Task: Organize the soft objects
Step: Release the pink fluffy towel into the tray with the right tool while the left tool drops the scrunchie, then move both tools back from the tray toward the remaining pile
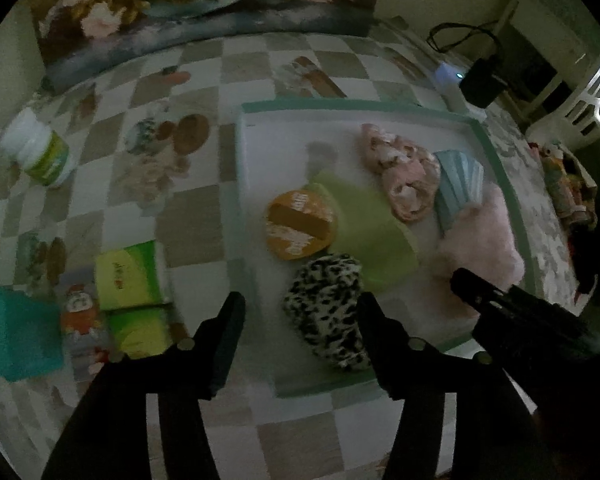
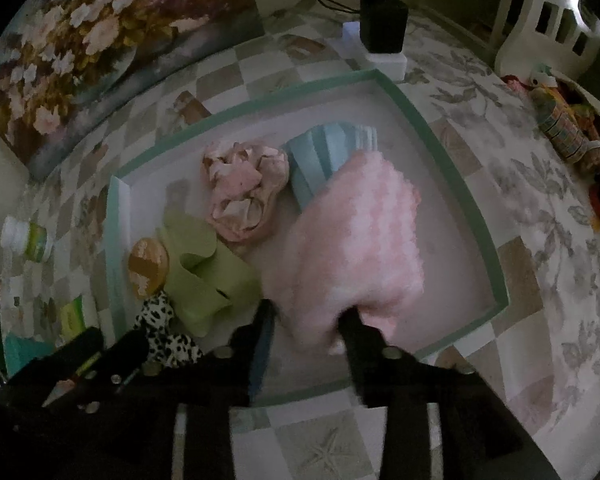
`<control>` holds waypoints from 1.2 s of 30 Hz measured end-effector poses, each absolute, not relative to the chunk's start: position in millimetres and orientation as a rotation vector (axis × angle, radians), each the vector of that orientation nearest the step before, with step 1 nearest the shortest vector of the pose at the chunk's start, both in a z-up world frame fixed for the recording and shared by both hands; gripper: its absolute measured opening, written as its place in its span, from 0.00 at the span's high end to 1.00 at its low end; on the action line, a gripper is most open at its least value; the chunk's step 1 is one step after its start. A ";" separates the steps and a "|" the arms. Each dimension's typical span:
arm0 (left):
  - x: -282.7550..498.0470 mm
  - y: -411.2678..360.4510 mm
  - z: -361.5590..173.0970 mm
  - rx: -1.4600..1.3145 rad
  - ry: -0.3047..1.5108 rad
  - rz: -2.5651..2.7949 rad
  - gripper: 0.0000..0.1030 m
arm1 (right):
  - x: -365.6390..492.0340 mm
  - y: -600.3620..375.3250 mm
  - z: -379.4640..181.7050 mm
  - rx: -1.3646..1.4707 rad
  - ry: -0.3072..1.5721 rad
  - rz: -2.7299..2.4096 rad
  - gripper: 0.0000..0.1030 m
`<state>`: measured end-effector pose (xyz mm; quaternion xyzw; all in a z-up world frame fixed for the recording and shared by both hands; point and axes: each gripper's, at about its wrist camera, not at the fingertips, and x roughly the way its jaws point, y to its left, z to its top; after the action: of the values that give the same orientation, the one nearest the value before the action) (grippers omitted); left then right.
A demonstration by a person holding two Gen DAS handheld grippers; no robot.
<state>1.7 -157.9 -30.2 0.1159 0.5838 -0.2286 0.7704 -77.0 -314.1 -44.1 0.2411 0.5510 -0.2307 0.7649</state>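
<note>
Both grippers hang part-open, gripping nothing: the right gripper (image 2: 306, 322) straddles the pink fluffy cloth (image 2: 352, 236) near the tray (image 2: 488, 240) front edge and may snag it when lifting; the left gripper (image 1: 300, 312) straddles the spotted plush (image 1: 326, 304).

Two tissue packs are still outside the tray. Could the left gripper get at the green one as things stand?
Probably yes. The green tissue pack lies in the open on the checked cloth, just left of the open left gripper, with nothing on top or between them.

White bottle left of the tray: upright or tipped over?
Tipped. The bottle lies on its side on the checked cloth, outside the tray, its white cap end pointing away from the tray.
</note>
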 end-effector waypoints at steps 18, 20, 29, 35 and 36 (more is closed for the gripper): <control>4.2 -104.7 -34.7 0.185 1.240 -0.314 0.01 | -86.9 -301.5 -46.7 0.451 1.189 -0.546 0.00; 2.6 -100.9 -35.1 0.183 1.240 -0.306 0.01 | -88.4 -300.3 -45.4 0.452 1.183 -0.545 0.00; 0.3 -79.2 -32.4 0.134 1.225 -0.281 0.01 | -92.4 -289.3 -29.9 0.433 1.128 -0.538 0.00; 3.2 -55.5 -28.5 0.087 1.214 -0.225 0.01 | -91.0 -272.9 -14.2 0.403 1.073 -0.498 0.00; 3.7 -50.4 -27.8 0.074 1.211 -0.213 0.01 | -90.2 -268.9 -11.2 0.395 1.062 -0.483 0.00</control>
<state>3.7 -50.4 -27.8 0.0349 0.5678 -0.1001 0.8163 -90.2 -268.9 -11.2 0.1851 0.4979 -0.2267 0.8163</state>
